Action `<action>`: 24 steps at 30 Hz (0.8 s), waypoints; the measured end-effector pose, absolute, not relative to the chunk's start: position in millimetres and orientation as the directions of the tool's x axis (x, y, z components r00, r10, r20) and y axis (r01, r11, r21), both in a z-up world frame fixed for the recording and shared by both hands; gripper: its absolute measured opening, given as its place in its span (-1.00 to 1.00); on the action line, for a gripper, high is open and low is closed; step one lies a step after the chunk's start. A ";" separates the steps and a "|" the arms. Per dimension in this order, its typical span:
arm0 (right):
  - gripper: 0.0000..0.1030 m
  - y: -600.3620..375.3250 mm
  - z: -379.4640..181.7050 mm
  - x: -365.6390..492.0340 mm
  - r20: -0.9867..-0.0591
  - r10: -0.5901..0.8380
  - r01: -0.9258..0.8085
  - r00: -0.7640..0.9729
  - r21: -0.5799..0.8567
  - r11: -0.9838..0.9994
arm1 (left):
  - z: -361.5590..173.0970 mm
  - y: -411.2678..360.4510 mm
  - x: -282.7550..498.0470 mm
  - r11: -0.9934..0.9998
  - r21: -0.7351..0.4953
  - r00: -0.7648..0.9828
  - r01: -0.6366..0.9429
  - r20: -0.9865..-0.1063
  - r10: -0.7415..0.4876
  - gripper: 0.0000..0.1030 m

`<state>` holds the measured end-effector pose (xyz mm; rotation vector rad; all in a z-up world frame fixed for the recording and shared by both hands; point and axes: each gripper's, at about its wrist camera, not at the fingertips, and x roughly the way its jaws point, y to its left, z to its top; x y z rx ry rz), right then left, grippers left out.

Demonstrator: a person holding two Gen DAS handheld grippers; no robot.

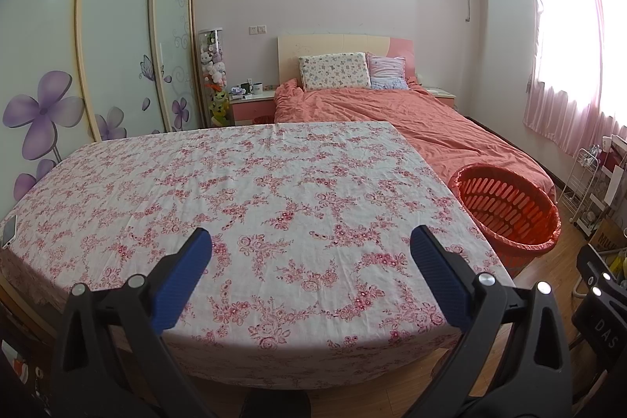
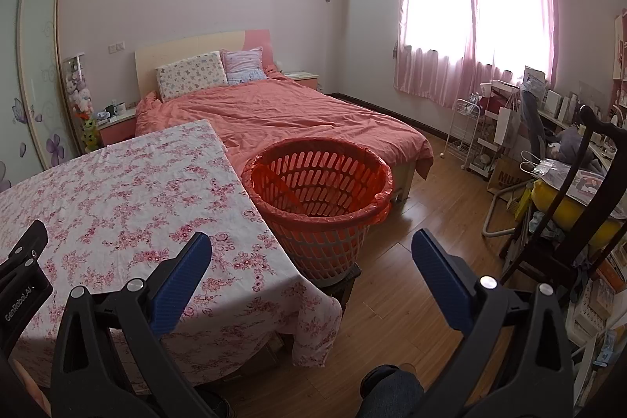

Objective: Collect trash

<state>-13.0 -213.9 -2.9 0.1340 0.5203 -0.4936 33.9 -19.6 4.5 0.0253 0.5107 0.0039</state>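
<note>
Bedroom scene: a table with floral cloth [image 1: 250, 190] stands before a bed with salmon cover [image 2: 282, 112], and wardrobe doors with purple flowers [image 1: 43, 112] are on the left side. At the table's right corner stands the orange basket [image 2: 319, 198], lined with a thin red bag; in the right wrist view it seems to rest on a low dark stool, but this part is mostly hidden.

Left gripper [image 1: 311, 241] hovers above the cloth w/ blue pads spread wide, nothing between them. Right gripper [image 2: 311, 241] is also released and holds nothing; it points toward the basket and the wood floor.

I see no trash on the tabletop, and the basket inside looks empty as far as the slots show. A small pale object [image 1: 8, 230] lies at the table's far left edge; maybe a phone, too distorted to tell.

My judgement: either the collecting is not started, or the trash is somewhere outside both views. Approx. all work is still left.
</note>
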 end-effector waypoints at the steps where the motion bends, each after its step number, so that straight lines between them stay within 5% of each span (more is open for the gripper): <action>1: 0.96 -214.2 -2.8 -12.7 -0.508 -0.417 0.484 0.754 0.000 0.875 | 4.4 -19.5 33.9 1.000 0.025 0.872 0.003 -0.489 0.010 0.92; 24: 0.96 -214.7 -6.1 -14.6 -0.509 -0.416 0.483 0.753 -0.001 0.876 | 3.6 -19.0 34.0 0.999 0.035 0.872 -0.002 -0.488 0.019 0.92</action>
